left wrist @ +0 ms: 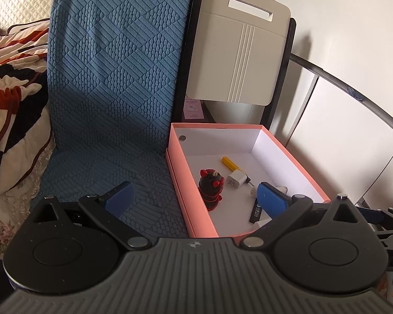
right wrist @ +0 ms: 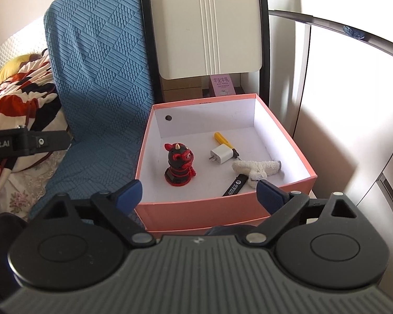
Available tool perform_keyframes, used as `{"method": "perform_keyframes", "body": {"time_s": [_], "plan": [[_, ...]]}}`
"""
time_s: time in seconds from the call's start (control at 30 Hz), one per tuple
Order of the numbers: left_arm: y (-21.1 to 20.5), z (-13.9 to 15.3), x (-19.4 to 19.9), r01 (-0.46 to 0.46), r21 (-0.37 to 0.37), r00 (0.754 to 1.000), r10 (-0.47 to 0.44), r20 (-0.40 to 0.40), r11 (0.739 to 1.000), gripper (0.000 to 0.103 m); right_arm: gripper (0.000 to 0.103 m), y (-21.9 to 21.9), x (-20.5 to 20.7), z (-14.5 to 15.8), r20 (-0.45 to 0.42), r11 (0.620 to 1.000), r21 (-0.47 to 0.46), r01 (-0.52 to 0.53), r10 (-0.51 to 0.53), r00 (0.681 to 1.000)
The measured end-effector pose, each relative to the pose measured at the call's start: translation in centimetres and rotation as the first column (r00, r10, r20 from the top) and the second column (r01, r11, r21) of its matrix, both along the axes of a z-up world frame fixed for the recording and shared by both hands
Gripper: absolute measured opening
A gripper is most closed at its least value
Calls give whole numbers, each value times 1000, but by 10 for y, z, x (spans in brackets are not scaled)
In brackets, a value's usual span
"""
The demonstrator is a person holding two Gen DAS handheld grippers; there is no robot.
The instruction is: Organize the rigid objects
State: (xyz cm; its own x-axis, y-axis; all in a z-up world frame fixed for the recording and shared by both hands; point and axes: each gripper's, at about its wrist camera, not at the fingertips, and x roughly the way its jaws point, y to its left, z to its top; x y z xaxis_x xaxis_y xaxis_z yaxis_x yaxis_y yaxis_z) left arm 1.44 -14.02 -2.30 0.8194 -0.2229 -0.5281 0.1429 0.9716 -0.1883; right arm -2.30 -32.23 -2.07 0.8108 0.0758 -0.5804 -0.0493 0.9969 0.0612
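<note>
A pink box with a white inside holds a black-and-red figurine, a white charger plug, a yellow-handled tool, a white fuzzy T-shaped piece and a black marker. My right gripper is open and empty, just in front of the box's near wall. In the left wrist view the box sits to the right, with the figurine and the plug inside. My left gripper is open and empty, its right finger over the box.
A blue textured cover drapes a seat left of the box. A white folding chair back stands behind it, with a pink carton below. A patterned blanket lies far left. White cabinet panels are at right.
</note>
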Motion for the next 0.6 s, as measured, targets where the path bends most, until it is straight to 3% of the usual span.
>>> {"method": "perform_keyframes", "body": {"time_s": [0.6], "plan": [[-3, 0, 0, 11, 9, 1000, -11, 3, 1000, 102, 96, 3, -1, -7, -23, 1000, -11, -4, 4, 1000]]}}
